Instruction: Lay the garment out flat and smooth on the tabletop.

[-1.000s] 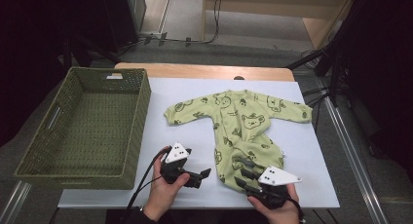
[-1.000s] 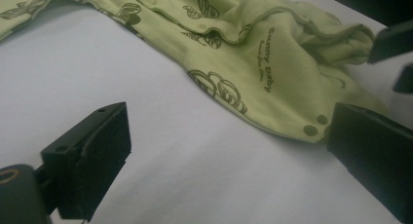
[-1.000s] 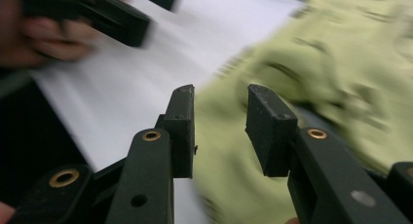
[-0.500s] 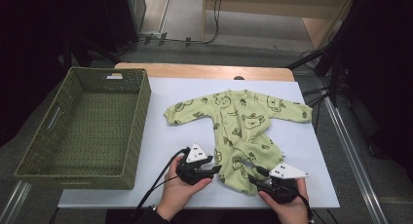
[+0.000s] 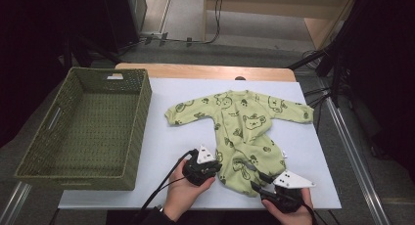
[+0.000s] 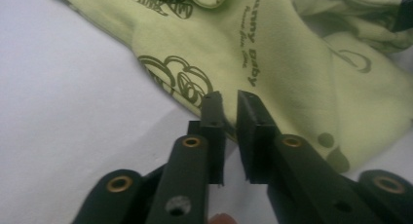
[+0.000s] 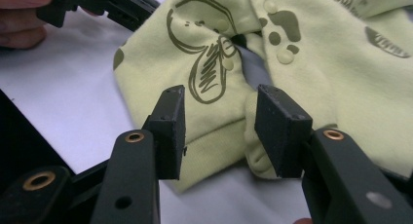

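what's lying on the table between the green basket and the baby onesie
Nothing lies there. In the high view, bare white tabletop separates the basket from the onesie; the left gripper sits nearer the person, at the onesie's lower edge.

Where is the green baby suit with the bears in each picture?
High view: baby suit lies mid-table, right of the basket.
Left gripper view: fills the upper right, beyond the jaws.
Right gripper view: fills the middle and right.
Shared landmark: its dark bear prints.
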The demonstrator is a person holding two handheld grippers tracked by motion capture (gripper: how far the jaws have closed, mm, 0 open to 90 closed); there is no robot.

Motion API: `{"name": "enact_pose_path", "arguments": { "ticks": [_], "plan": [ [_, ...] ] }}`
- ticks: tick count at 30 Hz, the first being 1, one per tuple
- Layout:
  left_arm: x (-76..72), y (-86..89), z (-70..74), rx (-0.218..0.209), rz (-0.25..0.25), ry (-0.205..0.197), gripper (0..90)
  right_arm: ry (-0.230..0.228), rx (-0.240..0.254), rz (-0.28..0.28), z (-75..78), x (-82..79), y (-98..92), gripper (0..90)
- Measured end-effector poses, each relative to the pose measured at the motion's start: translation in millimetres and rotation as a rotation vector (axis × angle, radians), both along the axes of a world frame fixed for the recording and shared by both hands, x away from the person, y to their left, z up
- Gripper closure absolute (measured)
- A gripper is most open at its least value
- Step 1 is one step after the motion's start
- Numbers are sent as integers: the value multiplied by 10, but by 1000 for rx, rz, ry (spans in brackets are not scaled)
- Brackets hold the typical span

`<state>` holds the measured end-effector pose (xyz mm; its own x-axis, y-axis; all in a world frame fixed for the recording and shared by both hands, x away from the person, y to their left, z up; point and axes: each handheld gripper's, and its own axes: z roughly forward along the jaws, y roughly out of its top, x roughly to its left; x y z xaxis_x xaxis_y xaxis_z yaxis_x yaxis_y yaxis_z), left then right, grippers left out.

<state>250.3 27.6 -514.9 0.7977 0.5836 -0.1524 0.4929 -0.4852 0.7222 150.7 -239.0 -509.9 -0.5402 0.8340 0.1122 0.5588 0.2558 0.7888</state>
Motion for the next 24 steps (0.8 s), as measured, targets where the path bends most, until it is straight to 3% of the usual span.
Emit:
{"name": "enact_pose_path", "arguments": {
  "ticks": [3, 8, 11, 14, 17, 19, 24],
  "plan": [
    [7, 9, -1, -8, -8, 10, 874, -19, 13, 14, 36, -110, -10, 529],
    [16, 11, -2, -14, -7, 18, 885, -5, 10, 69, -9, -170, 56, 535],
    [14, 12, -2, -14, -6, 17, 887, 7, -18, 98, -51, -147, 147, 533],
    [12, 11, -2, -13, -6, 14, 889, 24, -79, 96, -127, -120, 245, 539],
    [7, 11, 2, -10, -7, 8, 890, 0, -119, 72, -126, -117, 287, 690],
    [7, 14, 6, -10, -8, 8, 890, 10, -108, 79, -122, -117, 286, 796],
    [9, 44, 33, -39, -10, 8, 892, 15, -84, 104, -58, -201, 324, 837]
  ]
}}
